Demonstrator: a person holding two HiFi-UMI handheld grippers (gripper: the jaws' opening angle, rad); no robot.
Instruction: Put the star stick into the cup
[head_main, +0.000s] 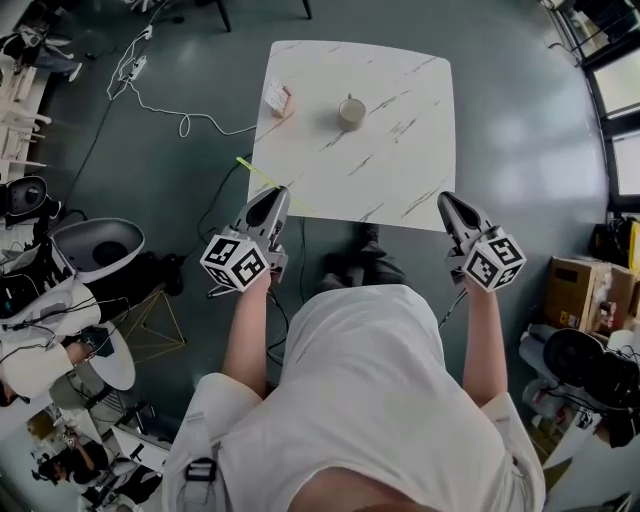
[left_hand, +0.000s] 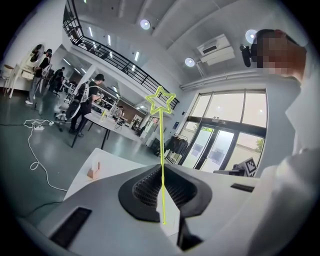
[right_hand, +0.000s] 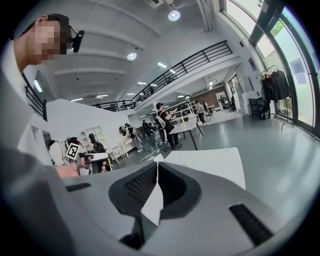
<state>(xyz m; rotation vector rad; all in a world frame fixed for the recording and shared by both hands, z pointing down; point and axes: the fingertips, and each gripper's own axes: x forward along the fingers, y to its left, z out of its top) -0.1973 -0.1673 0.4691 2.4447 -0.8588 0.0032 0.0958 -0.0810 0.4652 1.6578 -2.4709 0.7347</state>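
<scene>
A thin yellow-green star stick (left_hand: 161, 150) stands up between the closed jaws of my left gripper (left_hand: 161, 169), its star outline (left_hand: 160, 101) at the top. From above, the stick (head_main: 254, 170) juts out past the table's near left edge, where my left gripper (head_main: 274, 197) is held. A beige cup (head_main: 351, 111) stands upright in the far middle of the white marbled table (head_main: 400, 150), well away from both grippers. At the table's near right corner, my right gripper (head_main: 449, 202) is shut with nothing in it; in its own view the right gripper (right_hand: 157, 166) shows closed jaws.
A small pink-and-white block (head_main: 277, 97) sits on the table's far left edge; the block (left_hand: 93, 171) also shows in the left gripper view. White cables (head_main: 150, 95) lie on the floor at the left. Cardboard boxes (head_main: 580, 290) stand at the right, and people stand at distant tables (right_hand: 165, 125).
</scene>
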